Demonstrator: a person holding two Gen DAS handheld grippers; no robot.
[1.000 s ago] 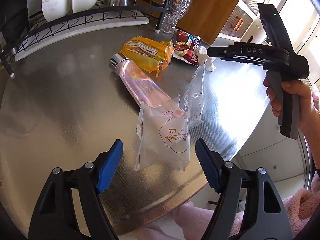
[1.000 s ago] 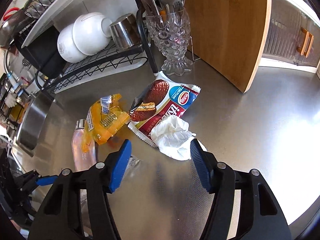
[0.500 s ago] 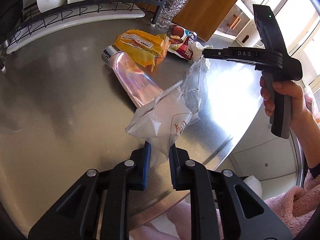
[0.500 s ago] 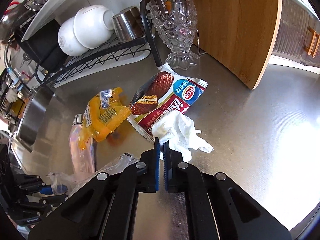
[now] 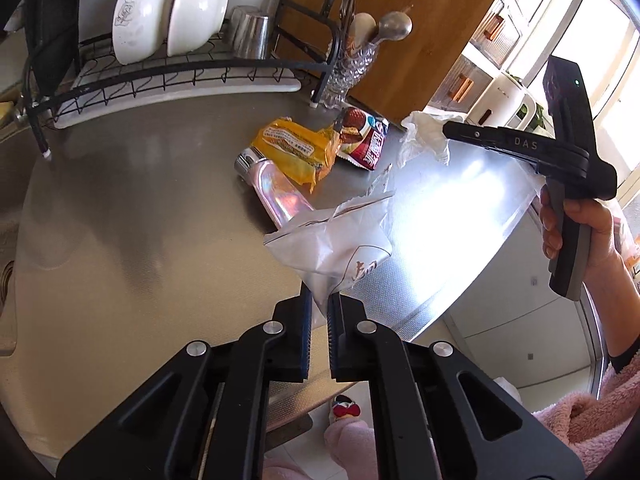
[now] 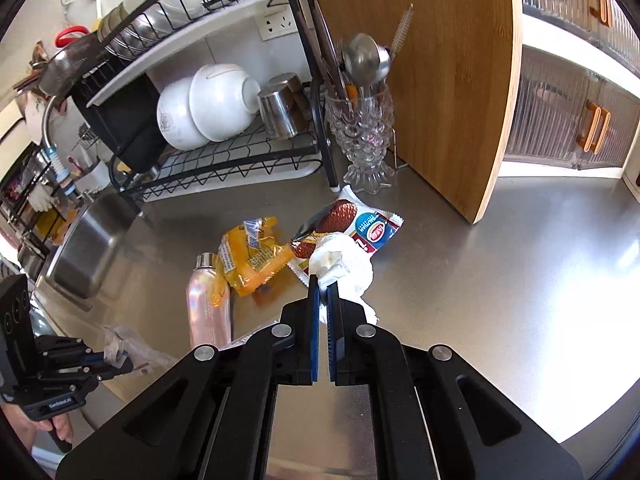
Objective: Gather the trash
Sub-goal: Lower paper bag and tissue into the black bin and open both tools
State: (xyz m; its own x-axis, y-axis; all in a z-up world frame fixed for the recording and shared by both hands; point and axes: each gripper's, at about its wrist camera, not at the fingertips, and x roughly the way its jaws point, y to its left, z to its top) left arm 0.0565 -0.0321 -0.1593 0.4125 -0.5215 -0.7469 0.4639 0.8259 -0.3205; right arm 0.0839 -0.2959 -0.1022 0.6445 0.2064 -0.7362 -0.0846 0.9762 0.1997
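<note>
My left gripper point(image 5: 318, 300) is shut on a white paper bag point(image 5: 340, 240) with a clear plastic wrapper clinging to it, held above the steel counter; it also shows in the right wrist view point(image 6: 128, 348). My right gripper point(image 6: 323, 288) is shut on a crumpled white tissue point(image 6: 340, 260), lifted off the counter; the tissue also shows in the left wrist view point(image 5: 424, 136). On the counter lie a yellow snack wrapper point(image 5: 296, 148) point(image 6: 252, 256), a red chocolate-pie wrapper point(image 5: 364, 136) point(image 6: 360, 224) and a pink bottle point(image 5: 276, 192) point(image 6: 208, 304).
A black dish rack point(image 6: 224, 160) with white bowls point(image 5: 168, 16) and a steel cup stands at the back. A glass utensil holder point(image 6: 364, 136) and a wooden cutting board point(image 6: 440, 80) stand behind the trash. A sink point(image 6: 88, 240) is at left. The counter edge point(image 5: 500, 256) runs on the right.
Both grippers closed on their trash and lifted it: the left raised the paper bag, the right raised the tissue off the chocolate-pie wrapper.
</note>
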